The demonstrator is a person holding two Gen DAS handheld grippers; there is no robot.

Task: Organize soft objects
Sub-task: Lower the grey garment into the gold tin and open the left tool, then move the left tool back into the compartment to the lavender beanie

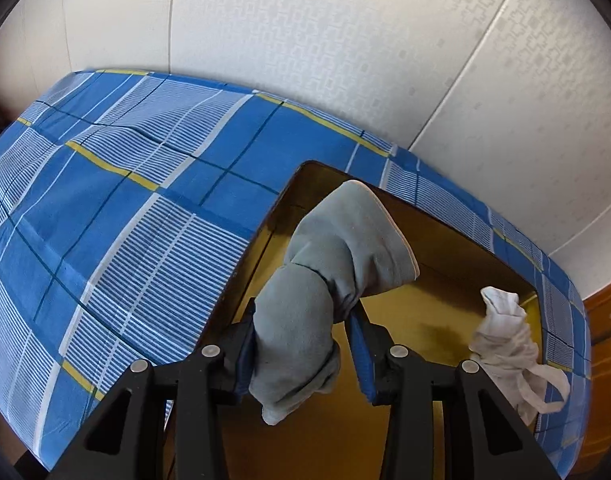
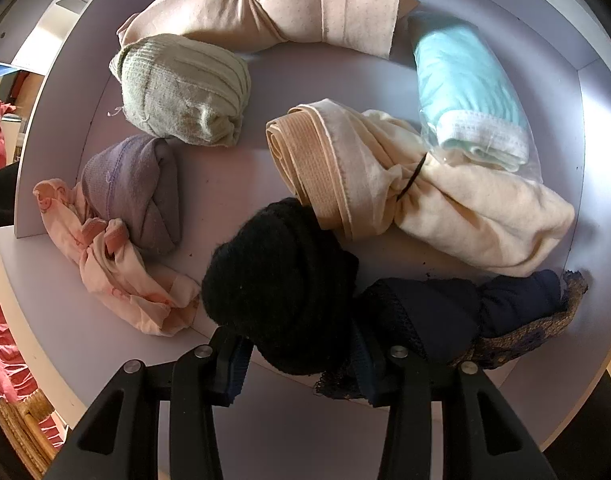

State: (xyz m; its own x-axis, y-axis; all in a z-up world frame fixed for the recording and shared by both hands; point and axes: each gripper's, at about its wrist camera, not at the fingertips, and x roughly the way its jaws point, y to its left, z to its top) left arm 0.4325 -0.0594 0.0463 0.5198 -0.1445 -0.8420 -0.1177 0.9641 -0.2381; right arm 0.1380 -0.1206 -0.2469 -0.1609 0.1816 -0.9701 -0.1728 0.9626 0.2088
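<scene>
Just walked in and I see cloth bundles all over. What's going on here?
A person is sorting rolled-up soft things with two handheld grippers. The left gripper has its jaws shut on a grey cloth bundle above a gold tray, where a white bundle already lies. The right gripper grips a black bundle over a pale drawer that holds other rolled garments, among them a green one and a cream one.

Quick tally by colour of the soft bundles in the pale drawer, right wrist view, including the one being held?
Pink or beige: 2, rolled dotted pink garment, crumpled peach floral cloth
Cream: 1, band-tied bundle
Green: 1, ribbed sock ball
Purple: 1, knotted roll
Mint: 1, bagged roll
Black: 1, fuzzy ball in the right hand-held gripper
Navy lace-edged: 1
Total: 8
</scene>
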